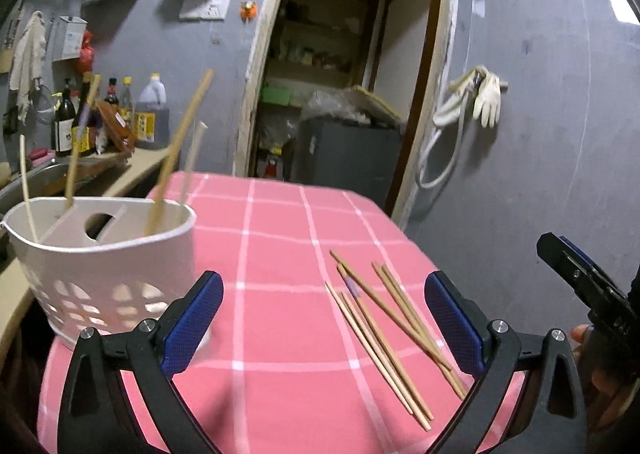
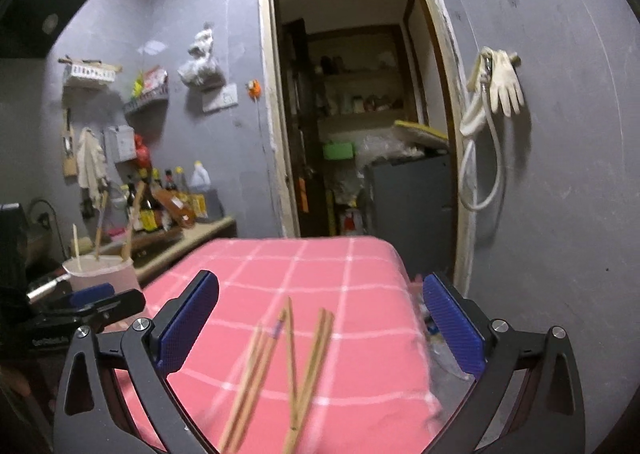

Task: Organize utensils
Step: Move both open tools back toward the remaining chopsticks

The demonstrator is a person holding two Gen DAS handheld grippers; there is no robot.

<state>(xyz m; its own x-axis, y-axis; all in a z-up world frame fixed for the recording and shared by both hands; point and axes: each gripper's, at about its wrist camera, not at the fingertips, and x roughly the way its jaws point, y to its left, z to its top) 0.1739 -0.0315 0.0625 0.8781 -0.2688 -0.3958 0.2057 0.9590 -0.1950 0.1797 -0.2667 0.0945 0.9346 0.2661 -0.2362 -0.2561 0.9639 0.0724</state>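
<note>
Gaping wide and empty, left tool (image 1: 324,318) and right tool (image 2: 320,322) hover above loose chopsticks (image 1: 384,338)

- Loose chopsticks (image 2: 276,370) motion-blurred in right wrist view, lower ends cut by bottom edge
- Right gripper (image 1: 576,282) cropped at left view's right edge
- Basket (image 2: 100,270) partly hidden behind left gripper (image 2: 104,300)

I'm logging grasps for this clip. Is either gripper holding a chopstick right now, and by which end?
Nothing is held. The left gripper and right gripper both stand wide open, and the loose chopsticks lie untouched on the pink tablecloth.
</note>
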